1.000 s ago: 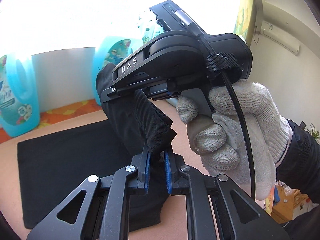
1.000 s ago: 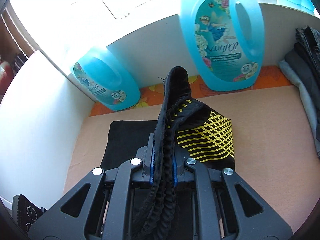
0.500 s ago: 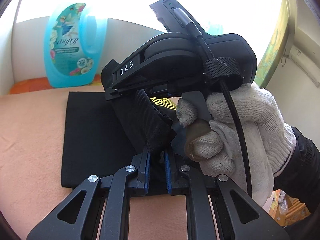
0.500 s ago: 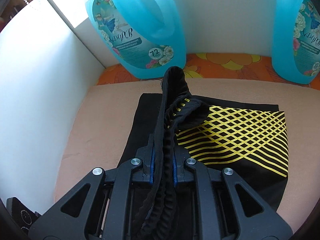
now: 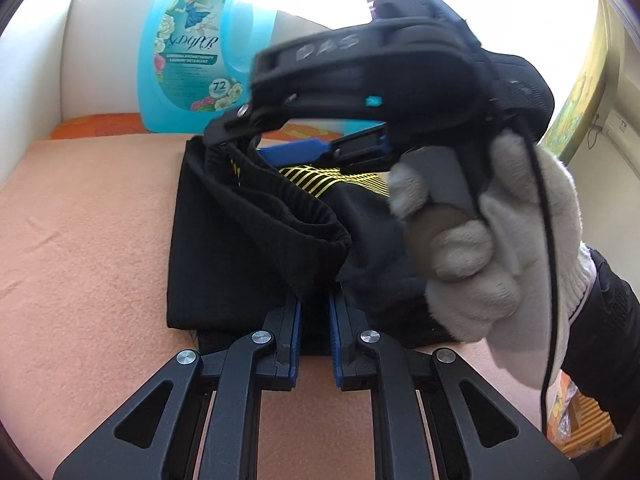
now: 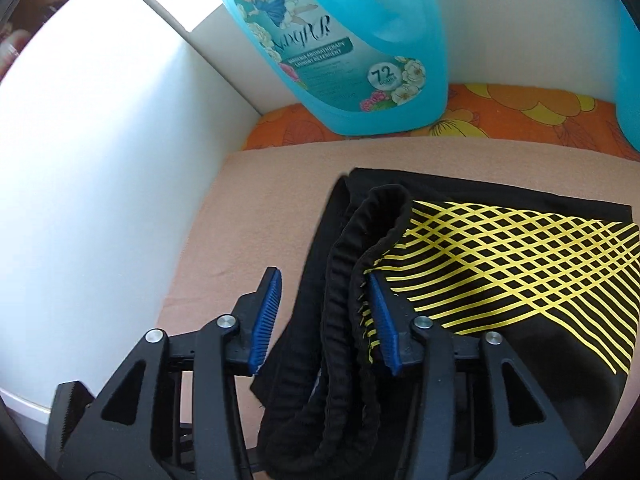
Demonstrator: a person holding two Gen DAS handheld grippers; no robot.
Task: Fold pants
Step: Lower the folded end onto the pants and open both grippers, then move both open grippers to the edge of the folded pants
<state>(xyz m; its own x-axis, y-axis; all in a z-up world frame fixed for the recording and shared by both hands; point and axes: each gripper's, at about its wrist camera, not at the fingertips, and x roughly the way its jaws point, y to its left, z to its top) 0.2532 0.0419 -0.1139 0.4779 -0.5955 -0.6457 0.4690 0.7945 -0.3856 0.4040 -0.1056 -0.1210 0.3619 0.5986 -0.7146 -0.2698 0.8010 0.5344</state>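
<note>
The black pants (image 5: 224, 248) with a yellow lattice print (image 6: 520, 264) lie folded on the peach cloth. Their ribbed waistband (image 6: 352, 280) stands bunched between the fingers of my right gripper (image 6: 324, 312), which is open, with the jaws apart on either side of it. My left gripper (image 5: 314, 320) is slightly open right at the waistband's other end (image 5: 312, 248), with a gap between its pads and the fabric just beyond the tips. The right gripper (image 5: 320, 148) and its gloved hand (image 5: 480, 240) show in the left wrist view.
A blue detergent jug (image 5: 188, 52) stands behind the pants against the white back wall; it also shows in the right wrist view (image 6: 340, 40). A white side wall (image 6: 100, 160) is close on the left. An orange flowered cloth (image 6: 480, 120) runs along the back.
Both grippers lowered the waistband onto the folded pants. The right gripper opened wide and the left gripper's jaws parted, letting go of the fabric.
</note>
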